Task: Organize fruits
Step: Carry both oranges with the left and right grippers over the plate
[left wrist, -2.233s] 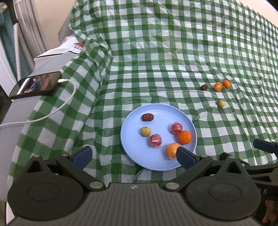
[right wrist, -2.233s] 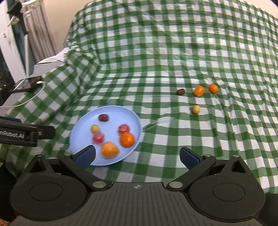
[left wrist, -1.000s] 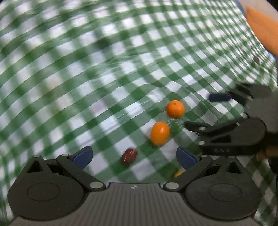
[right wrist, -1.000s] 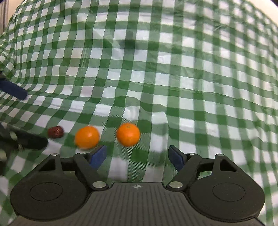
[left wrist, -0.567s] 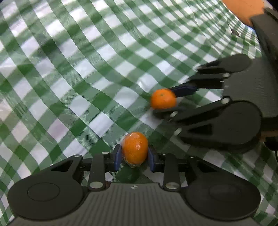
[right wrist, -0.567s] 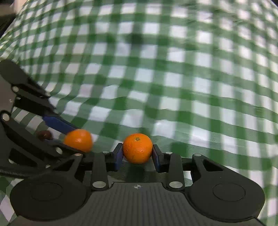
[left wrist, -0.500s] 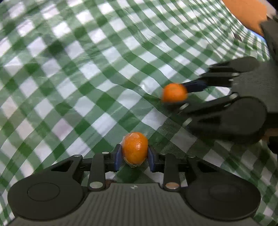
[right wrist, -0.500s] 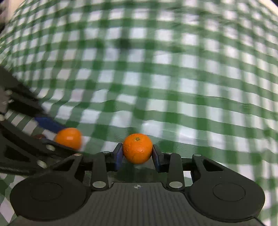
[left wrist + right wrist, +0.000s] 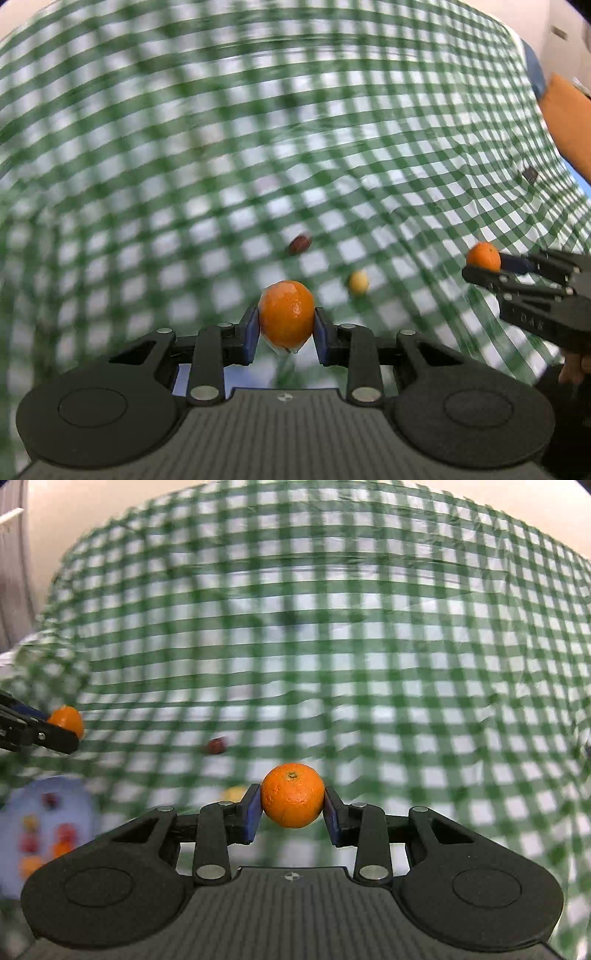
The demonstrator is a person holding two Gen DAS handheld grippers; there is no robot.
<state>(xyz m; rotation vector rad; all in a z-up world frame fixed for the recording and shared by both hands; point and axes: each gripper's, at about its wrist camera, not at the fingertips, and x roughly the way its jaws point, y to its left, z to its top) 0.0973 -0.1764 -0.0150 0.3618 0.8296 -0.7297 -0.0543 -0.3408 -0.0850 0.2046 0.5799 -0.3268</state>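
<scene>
My left gripper [image 9: 285,321] is shut on an oval orange fruit [image 9: 286,314] and holds it above the cloth. My right gripper [image 9: 292,801] is shut on a round orange [image 9: 293,794], also lifted. Each gripper shows in the other's view: the right one with its orange [image 9: 483,256] at the right edge, the left one with its fruit [image 9: 66,720] at the left edge. A dark red fruit [image 9: 300,244] and a small yellow fruit [image 9: 358,282] lie on the cloth. The blue plate [image 9: 79,797] with several fruits sits at lower left in the right wrist view.
The green-and-white checked tablecloth [image 9: 406,664] covers the whole table. An orange object [image 9: 569,122] sits at the far right edge. Both views are motion-blurred.
Both grippers closed on the two oranges and lifted them off the cloth. They have pulled back and apart, so the red and yellow fruits and the plate are in view again.
</scene>
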